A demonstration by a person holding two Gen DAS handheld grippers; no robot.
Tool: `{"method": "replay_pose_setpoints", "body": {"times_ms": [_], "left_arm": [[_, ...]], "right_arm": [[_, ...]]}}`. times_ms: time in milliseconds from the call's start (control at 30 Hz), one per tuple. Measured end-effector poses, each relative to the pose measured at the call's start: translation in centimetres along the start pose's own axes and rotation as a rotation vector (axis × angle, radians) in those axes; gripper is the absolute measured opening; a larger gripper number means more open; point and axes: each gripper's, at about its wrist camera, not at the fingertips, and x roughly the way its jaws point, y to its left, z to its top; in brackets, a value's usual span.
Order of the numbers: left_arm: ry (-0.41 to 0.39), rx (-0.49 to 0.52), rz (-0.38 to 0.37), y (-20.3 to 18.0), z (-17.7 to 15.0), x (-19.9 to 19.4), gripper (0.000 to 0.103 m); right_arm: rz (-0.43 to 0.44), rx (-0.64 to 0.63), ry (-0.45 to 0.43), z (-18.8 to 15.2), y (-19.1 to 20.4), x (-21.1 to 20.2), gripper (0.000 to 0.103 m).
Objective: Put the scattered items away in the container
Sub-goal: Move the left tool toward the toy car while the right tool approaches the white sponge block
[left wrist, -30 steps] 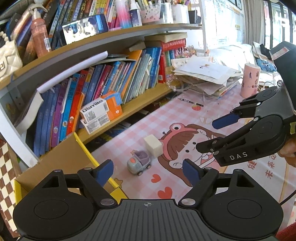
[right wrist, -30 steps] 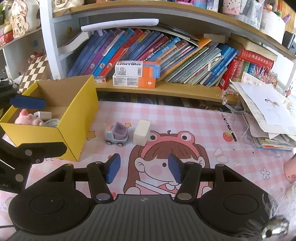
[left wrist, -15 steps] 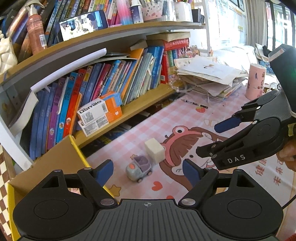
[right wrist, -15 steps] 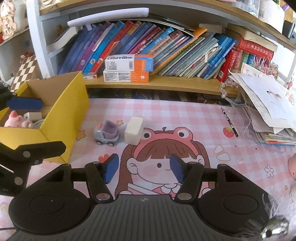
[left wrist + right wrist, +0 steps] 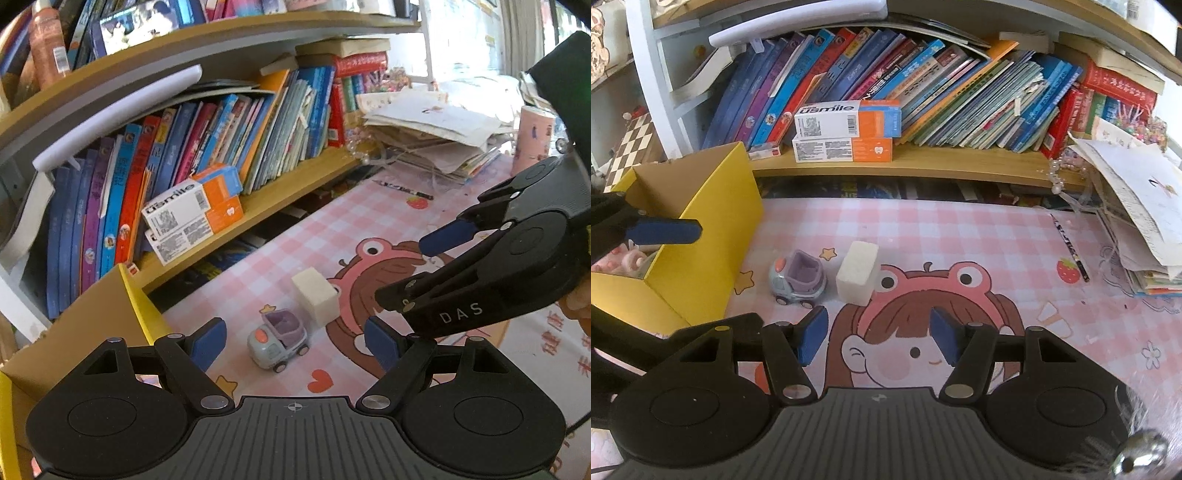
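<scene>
A small grey toy car (image 5: 279,339) with a purple bed stands on the pink checked mat, just beyond my open left gripper (image 5: 293,345) and between the lines of its fingers. A white foam block (image 5: 316,301) sits right behind the car. The yellow cardboard box (image 5: 136,314) is at the left. My right gripper (image 5: 413,266) hangs open at the right, above the mat. In the right wrist view the car (image 5: 798,277) and block (image 5: 857,273) lie ahead of the open right gripper (image 5: 878,335). The yellow box (image 5: 713,229) holds a pink toy (image 5: 624,258).
A low wooden shelf (image 5: 923,162) packed with books runs along the back, with two toothpaste boxes (image 5: 846,131) on it. A messy paper stack (image 5: 1137,206) fills the right side, a pencil (image 5: 1071,249) lies beside it, and a pink cup (image 5: 532,138) stands far right.
Both grippers have moved forward and lower toward the toy car and block. The left one has shifted right, off the box and in line with the car. Both stayed open.
</scene>
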Motion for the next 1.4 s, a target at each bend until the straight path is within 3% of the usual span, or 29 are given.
{"method": "replay_pose_setpoints", "body": {"times_ms": [600, 800, 1033, 1400], "left_arm": [[0.124, -0.044, 0.078, 0.3, -0.1, 5.5, 0.084], [0.119, -0.054, 0.128, 0.2, -0.1, 6.1, 0.084], [0.077, 0.100, 0.153, -1.9, -0.4, 6.4, 0.084], [0.099, 0.068, 0.160, -1.8, -0.5, 8.1, 0.084]], "right_arm": [[0.035, 0.007, 0.021, 2.1, -0.7, 4.4, 0.060], [0.046, 0.001, 0.032, 2.8, -0.9, 5.9, 0.060], [0.065, -0.005, 0.038, 3.5, -0.9, 7.3, 0.059], [0.089, -0.014, 0.068, 4.3, -0.6, 9.2, 0.057]]}}
